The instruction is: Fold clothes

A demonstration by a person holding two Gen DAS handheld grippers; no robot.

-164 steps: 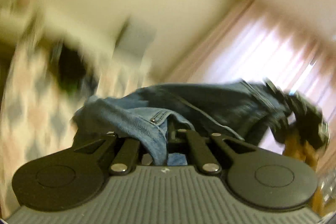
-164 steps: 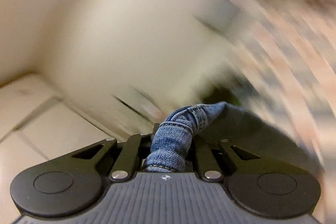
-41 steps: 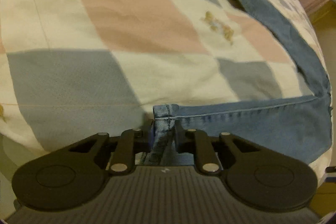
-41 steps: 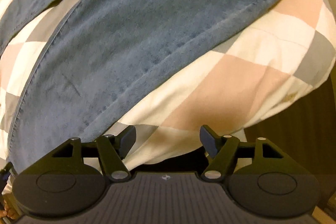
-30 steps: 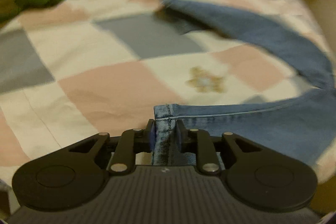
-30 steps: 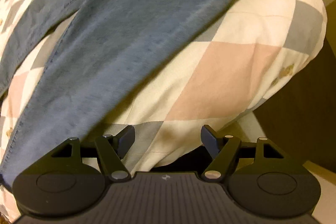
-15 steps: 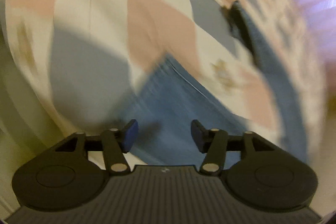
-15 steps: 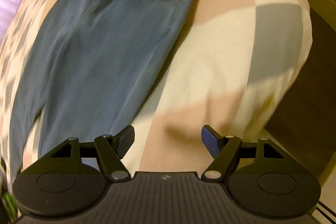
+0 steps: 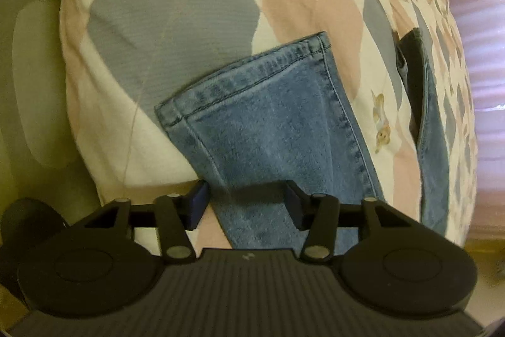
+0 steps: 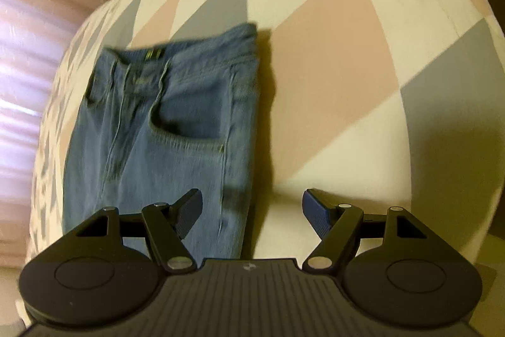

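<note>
Jeans (image 9: 274, 128) lie flat on the bed (image 9: 176, 21), one leg hem just ahead of my left hand-held gripper (image 9: 244, 204), its jaws spread and empty. My right hand-held gripper (image 10: 251, 210), also spread, hangs over the waistband end. Denim looks heavy, limp, grippy; I'd pinch the thick stitched hem and the waistband (image 10: 176, 52).

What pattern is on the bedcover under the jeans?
Pink, grey and cream diamonds with small teddy bears on the bedcover, clearest in the right wrist view.
</note>
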